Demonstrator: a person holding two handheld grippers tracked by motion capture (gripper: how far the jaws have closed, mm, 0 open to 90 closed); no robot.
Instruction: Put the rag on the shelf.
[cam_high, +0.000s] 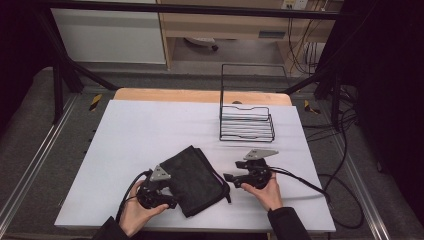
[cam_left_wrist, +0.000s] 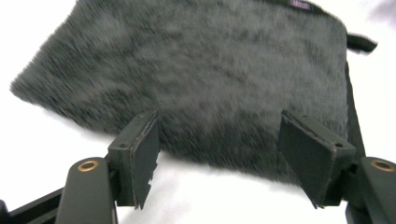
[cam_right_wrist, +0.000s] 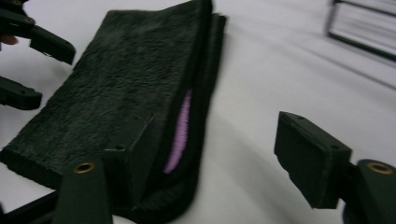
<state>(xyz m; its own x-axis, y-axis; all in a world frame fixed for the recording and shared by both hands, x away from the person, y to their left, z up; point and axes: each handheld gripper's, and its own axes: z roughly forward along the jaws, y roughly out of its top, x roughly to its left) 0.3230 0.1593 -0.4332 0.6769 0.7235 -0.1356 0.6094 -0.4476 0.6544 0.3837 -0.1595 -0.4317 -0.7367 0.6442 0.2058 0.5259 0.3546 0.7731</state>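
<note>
dark folded towel (cam_high: 194, 179) between open hand-held grippers

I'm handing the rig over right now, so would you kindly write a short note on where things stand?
Left gripper: open, holding nothing, jaws either side of the near-left edge of the folded dark towel.
Right gripper: open, holding nothing, at the towel's right edge, where the lilac strip shows between the layers.
Towel: lies flat and folded on the white table cover, near the front.
Wire rack: stands farther back on the right, with nothing in it.
Done: towel looks folded.
Left: neither gripper has gripped it; probably grasp it next, perhaps to move it to the rack.
</note>
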